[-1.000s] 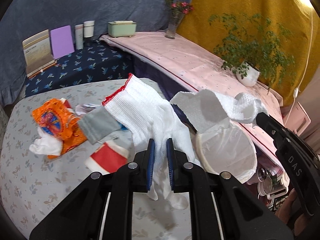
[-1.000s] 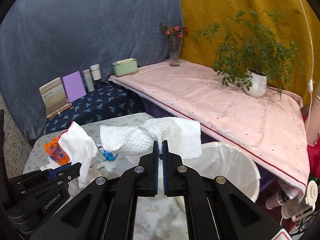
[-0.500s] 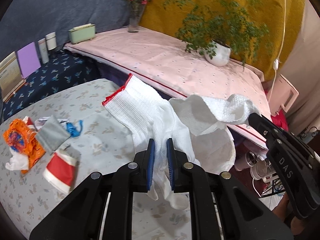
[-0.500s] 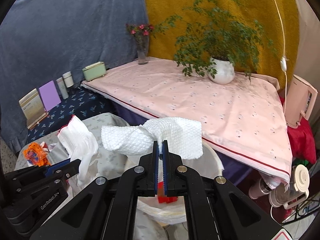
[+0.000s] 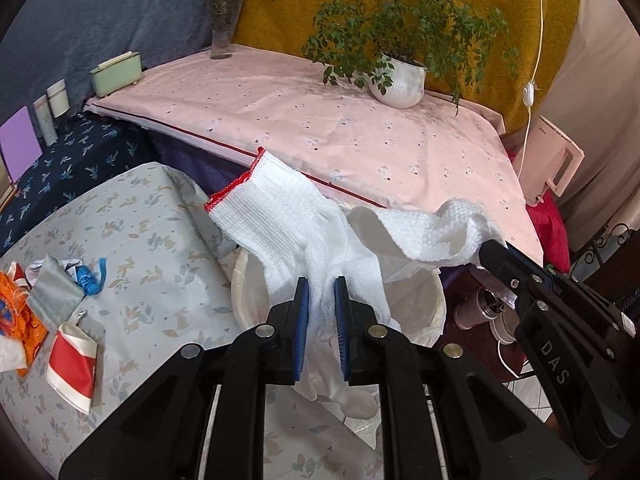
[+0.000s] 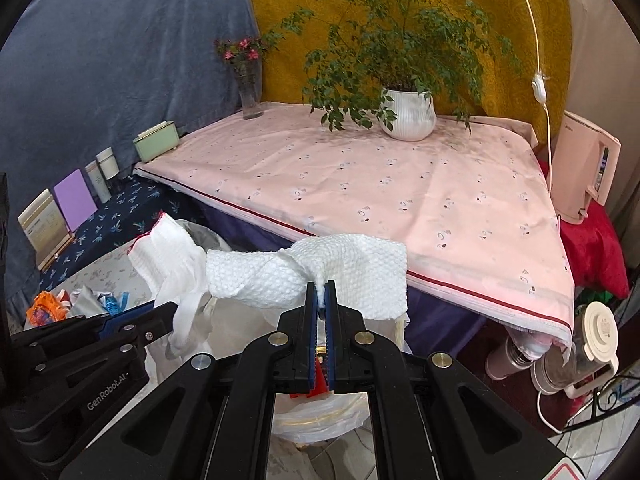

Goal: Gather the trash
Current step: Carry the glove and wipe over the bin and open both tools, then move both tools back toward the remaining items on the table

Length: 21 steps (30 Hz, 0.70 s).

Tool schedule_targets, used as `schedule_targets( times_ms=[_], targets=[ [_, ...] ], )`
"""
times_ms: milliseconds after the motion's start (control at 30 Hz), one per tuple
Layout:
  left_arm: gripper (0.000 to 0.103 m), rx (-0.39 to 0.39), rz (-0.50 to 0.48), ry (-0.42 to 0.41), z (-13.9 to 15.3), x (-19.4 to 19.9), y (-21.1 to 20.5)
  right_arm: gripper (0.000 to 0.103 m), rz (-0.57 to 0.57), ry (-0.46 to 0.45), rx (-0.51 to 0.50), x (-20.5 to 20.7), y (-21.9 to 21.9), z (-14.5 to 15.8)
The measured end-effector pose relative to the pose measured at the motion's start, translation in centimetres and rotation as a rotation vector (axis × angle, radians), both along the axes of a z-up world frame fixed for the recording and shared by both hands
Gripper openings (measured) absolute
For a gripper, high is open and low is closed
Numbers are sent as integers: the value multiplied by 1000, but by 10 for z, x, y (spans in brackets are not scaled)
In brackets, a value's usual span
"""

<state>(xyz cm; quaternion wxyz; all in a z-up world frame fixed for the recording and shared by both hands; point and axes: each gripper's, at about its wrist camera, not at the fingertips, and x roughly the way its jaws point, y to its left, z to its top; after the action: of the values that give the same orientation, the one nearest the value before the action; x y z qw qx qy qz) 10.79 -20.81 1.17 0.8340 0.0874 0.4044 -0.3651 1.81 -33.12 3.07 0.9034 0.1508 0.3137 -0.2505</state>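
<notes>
My left gripper [image 5: 321, 292] is shut on a white knit glove [image 5: 288, 216] with a red cuff edge and holds it in the air over the white-lined trash bin [image 5: 434, 304]. My right gripper [image 6: 320, 290] is shut on a white paper towel [image 6: 348, 268] and holds it above the same bin [image 6: 320, 416], which holds something red. The glove also shows in the right wrist view [image 6: 172, 252], and the towel in the left wrist view [image 5: 424, 232]. Left on the floral table [image 5: 152, 240] lie an orange wrapper [image 5: 16, 320], a red and white pack [image 5: 74, 364], a grey piece [image 5: 54, 296] and a blue scrap [image 5: 90, 280].
A pink-covered table [image 6: 380, 188] behind the bin carries a potted plant [image 6: 408, 112], a flower vase [image 6: 250, 92] and a green box [image 6: 156, 146]. A pink appliance [image 6: 588, 168] stands at its right end. Bottles and jars [image 6: 560, 360] sit on the floor to the right.
Both grippers have carried the glove and the towel rightward, from over the floral table to above the bin. The table trash has slid to the left of the views.
</notes>
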Motion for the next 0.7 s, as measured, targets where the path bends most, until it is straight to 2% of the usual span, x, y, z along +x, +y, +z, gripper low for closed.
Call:
schedule_targets(
  times_ms=[400, 433, 467, 533, 700],
  targets=[
    [17, 6, -8, 14, -13, 7, -19, 6, -11, 7, 19, 8, -11, -11],
    [25, 8, -4, 9, -13, 7, -19, 8, -11, 8, 21, 9, -11, -11],
    [41, 13, 4, 6, -13, 7, -19, 10, -9, 5, 24, 10, -11, -11],
    [55, 9, 32, -8, -12, 7, -18, 19, -13, 2, 17, 11, -10, -10],
    [57, 10, 51, -10, -12, 12, -15, 31, -20, -8, 22, 9, -10, -9]
  ],
)
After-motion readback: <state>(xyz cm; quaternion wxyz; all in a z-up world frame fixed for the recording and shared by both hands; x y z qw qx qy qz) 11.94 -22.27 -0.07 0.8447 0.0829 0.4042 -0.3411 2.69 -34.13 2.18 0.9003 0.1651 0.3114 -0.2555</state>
